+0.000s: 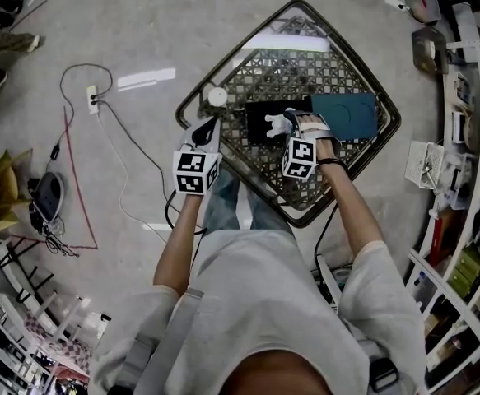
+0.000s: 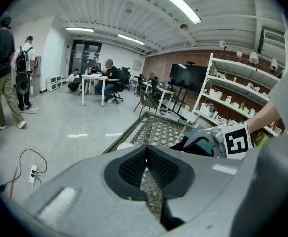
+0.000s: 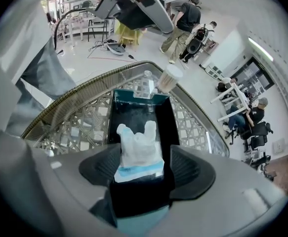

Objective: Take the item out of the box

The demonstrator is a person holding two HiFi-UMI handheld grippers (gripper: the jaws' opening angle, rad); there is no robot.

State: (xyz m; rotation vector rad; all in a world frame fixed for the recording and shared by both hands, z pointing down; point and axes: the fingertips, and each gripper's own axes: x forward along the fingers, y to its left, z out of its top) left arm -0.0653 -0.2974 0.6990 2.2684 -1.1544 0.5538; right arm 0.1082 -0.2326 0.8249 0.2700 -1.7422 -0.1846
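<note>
Two ribbed dark pads of the right gripper (image 3: 144, 158) are drawn in narrowly on the wrapped item (image 3: 138, 144), which is seen upright between them over the near end of the box (image 3: 167, 117). The item is pressed against the pad on the view's left, while a thin dark sliver is left at the other pad, so contact on that side cannot be confirmed. In the head view the right gripper (image 1: 295, 127) is placed over the box (image 1: 256, 120), the item (image 1: 277, 124) is seen at its tip within the box's outline, and the teal lid (image 1: 348, 115) is laid flat against the box's right side. The item's lower end is hidden behind the gripper body, so it cannot be told whether the item is lifted off the box floor. The box's near end is likewise cut off. The left gripper (image 2: 144, 154) is closed on nothing, its pads meeting at the tips, and it is held (image 1: 207, 132) by the table's left corner, apart from the box. The item is wrapped in crumpled white film crossed by a pale blue band. The box is black, long and rectangular, with a teal strip at its far end. The table (image 1: 305, 217) is a woven lattice set in a dark rounded rim.
</note>
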